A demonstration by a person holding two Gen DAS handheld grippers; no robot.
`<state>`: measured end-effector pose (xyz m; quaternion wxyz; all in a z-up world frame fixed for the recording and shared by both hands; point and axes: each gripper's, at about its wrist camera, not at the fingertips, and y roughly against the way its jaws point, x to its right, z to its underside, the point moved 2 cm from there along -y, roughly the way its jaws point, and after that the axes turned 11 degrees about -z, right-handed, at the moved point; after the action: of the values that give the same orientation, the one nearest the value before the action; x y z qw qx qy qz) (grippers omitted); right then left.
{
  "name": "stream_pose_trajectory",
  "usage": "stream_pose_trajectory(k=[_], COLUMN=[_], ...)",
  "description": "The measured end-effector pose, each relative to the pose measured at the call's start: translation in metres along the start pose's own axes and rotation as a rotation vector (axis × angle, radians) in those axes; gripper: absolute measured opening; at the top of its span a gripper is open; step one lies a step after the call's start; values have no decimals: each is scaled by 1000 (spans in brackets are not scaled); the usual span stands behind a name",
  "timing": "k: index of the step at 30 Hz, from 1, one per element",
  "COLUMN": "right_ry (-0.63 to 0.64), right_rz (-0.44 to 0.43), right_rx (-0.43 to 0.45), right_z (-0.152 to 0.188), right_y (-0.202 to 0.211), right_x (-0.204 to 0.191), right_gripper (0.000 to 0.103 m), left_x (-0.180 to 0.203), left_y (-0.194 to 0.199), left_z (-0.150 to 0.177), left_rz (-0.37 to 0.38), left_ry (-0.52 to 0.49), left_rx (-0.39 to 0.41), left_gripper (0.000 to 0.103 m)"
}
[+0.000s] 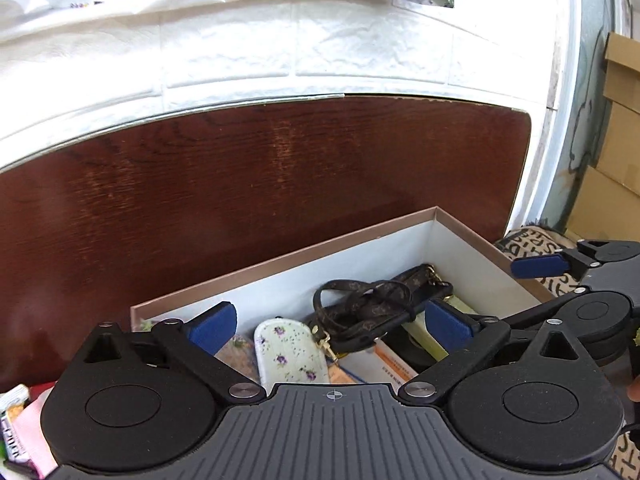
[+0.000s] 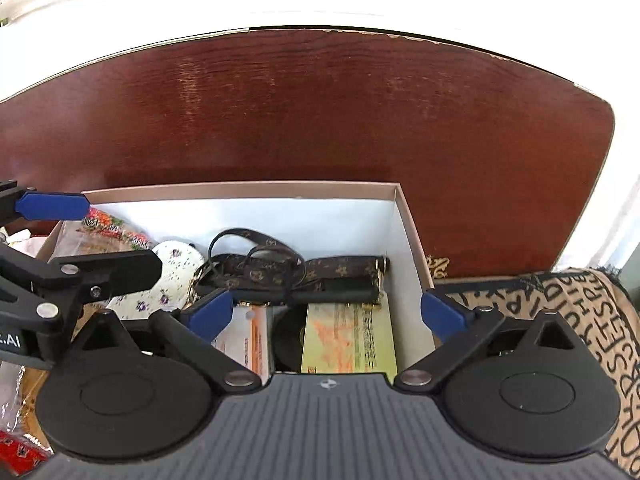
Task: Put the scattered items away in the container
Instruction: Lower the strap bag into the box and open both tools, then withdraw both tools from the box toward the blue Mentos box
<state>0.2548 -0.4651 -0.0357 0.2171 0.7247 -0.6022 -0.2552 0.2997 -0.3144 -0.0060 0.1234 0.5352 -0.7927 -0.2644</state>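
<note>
A box (image 2: 408, 240) sits on the table's (image 2: 320, 112) near edge, a wall (image 1: 280, 52) behind at twelve o'clock. Inside, a strap (image 2: 280, 268) lies across a booklet (image 2: 348, 336), a pouch (image 2: 168, 280) at the strap's nine o'clock. A patterned cloth (image 2: 580, 320) lies outside at the box's three o'clock.

Brown monogram strap (image 2: 280, 268), floral white pouch (image 1: 288, 354).

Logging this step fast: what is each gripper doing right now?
Left gripper: open, holding nothing.
Right gripper: open, holding nothing.
</note>
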Motion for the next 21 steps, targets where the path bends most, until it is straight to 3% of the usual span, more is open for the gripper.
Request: stream_pose_trajectory(k=[14,21], right_ry=[-24,-51], right_rz=[35,61], right_rx=[28,46], right_z=[15,26], right_y=[46,78], right_x=[-22,-40], right_gripper=[103,103], left_x=[1,3], left_y=[57,98], left_z=[14,32], left_rz=[-31,-75], left_ry=[-16,-75], left_rx=[21,55], left_gripper=[103,103])
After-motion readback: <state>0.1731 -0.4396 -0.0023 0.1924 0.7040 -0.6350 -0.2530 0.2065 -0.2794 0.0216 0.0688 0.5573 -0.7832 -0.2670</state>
